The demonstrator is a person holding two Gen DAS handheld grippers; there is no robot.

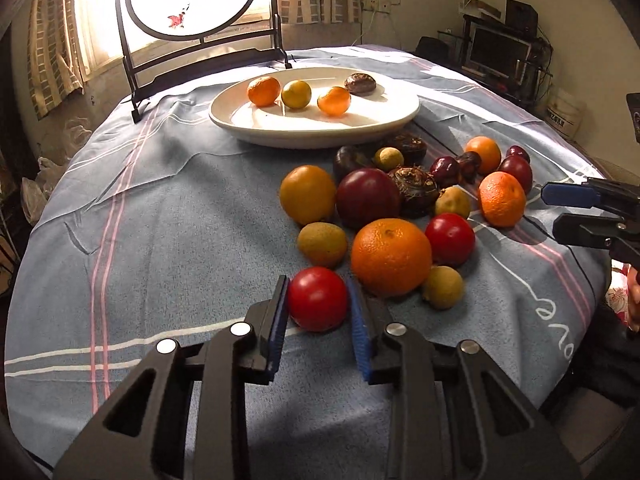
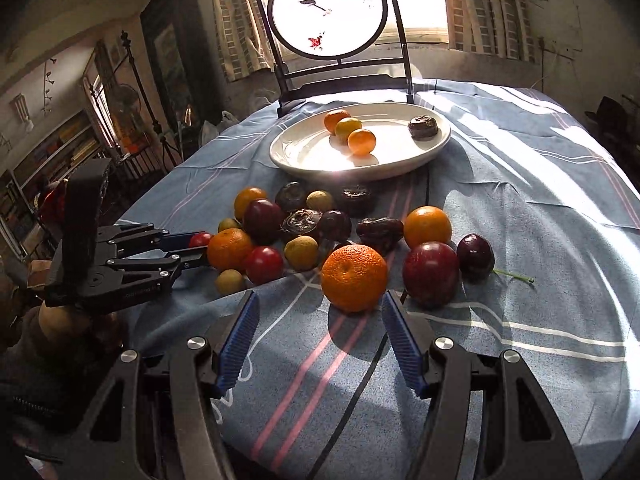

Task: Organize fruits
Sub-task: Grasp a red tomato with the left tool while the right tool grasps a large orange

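My left gripper (image 1: 318, 294) has its blue pads on both sides of a red tomato (image 1: 317, 299) at the near edge of a fruit pile on the blue cloth; the tomato rests on the cloth. It also shows in the right wrist view (image 2: 200, 239), between the left fingers. A big orange (image 1: 391, 256) lies just right of it. My right gripper (image 2: 318, 312) is open and empty, just short of an orange (image 2: 354, 278) with a dark plum (image 2: 431, 273) beside it. A white plate (image 1: 280, 128) at the back holds three small citrus fruits and a dark water chestnut (image 1: 360, 82).
A round painted screen on a black stand (image 1: 192, 40) stands behind the plate. The pile holds oranges, plums, tomatoes, longans, dates and water chestnuts. The table edge drops off on the left and right. Shelves and a monitor (image 1: 496, 52) stand around the room.
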